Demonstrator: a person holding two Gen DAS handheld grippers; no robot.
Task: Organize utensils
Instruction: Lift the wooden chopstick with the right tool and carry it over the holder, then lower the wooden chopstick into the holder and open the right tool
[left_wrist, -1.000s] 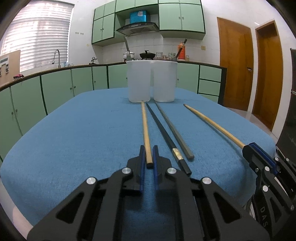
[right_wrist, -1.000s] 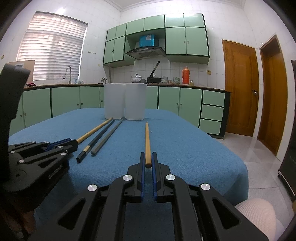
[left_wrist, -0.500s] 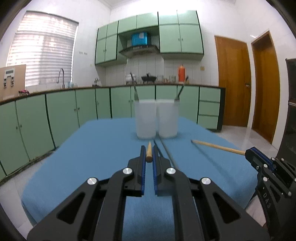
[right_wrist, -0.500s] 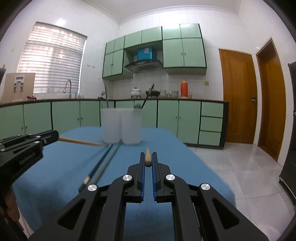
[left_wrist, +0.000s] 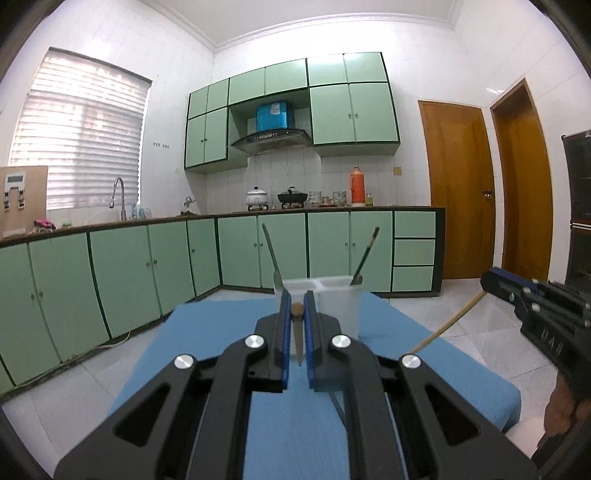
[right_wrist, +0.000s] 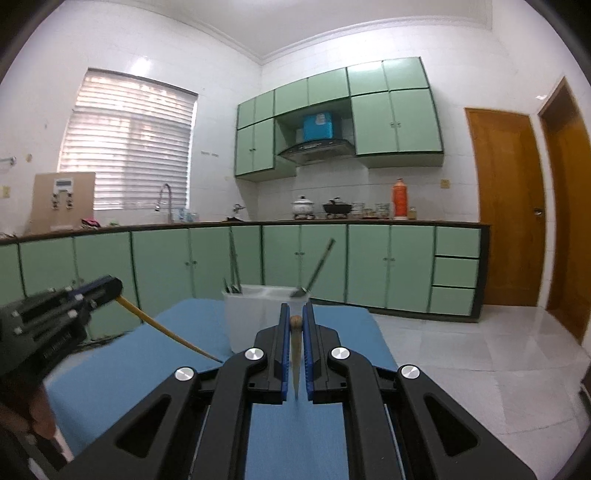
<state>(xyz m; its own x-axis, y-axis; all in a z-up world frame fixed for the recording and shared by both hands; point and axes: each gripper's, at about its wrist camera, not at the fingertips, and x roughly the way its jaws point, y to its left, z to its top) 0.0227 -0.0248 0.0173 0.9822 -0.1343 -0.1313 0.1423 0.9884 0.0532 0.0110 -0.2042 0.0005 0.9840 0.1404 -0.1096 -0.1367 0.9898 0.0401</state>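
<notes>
Wooden chopsticks: two, one pinched in left gripper (left_wrist: 296, 320), one in right gripper (right_wrist: 294, 320).

The lower end of the wooden chopstick (left_wrist: 298, 347) in the left hand-held gripper (left_wrist: 296, 314) drops out of sight between its blue pads — the tip is hidden. In the right wrist view the right hand-held gripper (right_wrist: 295, 321) carries a second wooden chopstick (right_wrist: 296, 363), smeared at its lower end. The dark utensil (right_wrist: 317, 269) leaning in the white holder (right_wrist: 247, 317) is blurred. Two dark chopsticks on the desk (left_wrist: 207, 339) are almost wholly hidden behind the left hand-held gripper.
</notes>
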